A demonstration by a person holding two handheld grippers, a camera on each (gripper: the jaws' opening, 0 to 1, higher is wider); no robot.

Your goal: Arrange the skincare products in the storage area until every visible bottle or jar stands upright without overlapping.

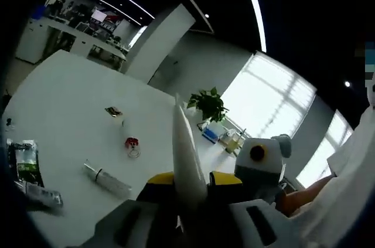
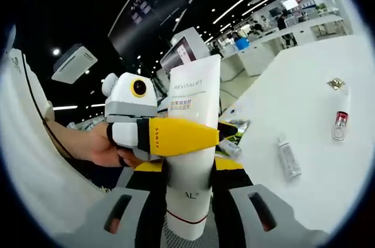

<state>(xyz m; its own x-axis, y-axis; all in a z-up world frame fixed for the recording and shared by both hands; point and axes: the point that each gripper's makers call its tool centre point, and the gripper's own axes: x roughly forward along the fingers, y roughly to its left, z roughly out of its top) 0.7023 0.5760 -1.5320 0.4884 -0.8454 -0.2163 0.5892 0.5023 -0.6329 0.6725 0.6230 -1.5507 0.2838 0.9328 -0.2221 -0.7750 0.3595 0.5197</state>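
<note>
A white Revitalift tube (image 2: pixel 190 101) stands upright between the jaws of my right gripper (image 2: pixel 190 166), which is shut on its lower half. My left gripper (image 2: pixel 176 136) comes in from the left, one yellow finger lying across the tube's front. In the left gripper view the same tube (image 1: pixel 187 154) shows edge-on as a thin white blade, and my left gripper (image 1: pixel 190 180) is shut on it. My right gripper (image 1: pixel 258 166) shows just right of it. On the white table (image 2: pixel 328 189) lie a clear bottle (image 2: pixel 289 157) and a small red-capped bottle (image 2: pixel 338 122).
The clear bottle (image 1: pixel 105 179), red-capped bottle (image 1: pixel 132 144) and a small gold item (image 1: pixel 113 111) lie apart on the table (image 1: pixel 70 95). Green packets (image 1: pixel 23 160) sit near its left edge. A potted plant (image 1: pixel 208 104) and small items stand at the far end. A hand (image 2: pixel 99 145) holds the left gripper.
</note>
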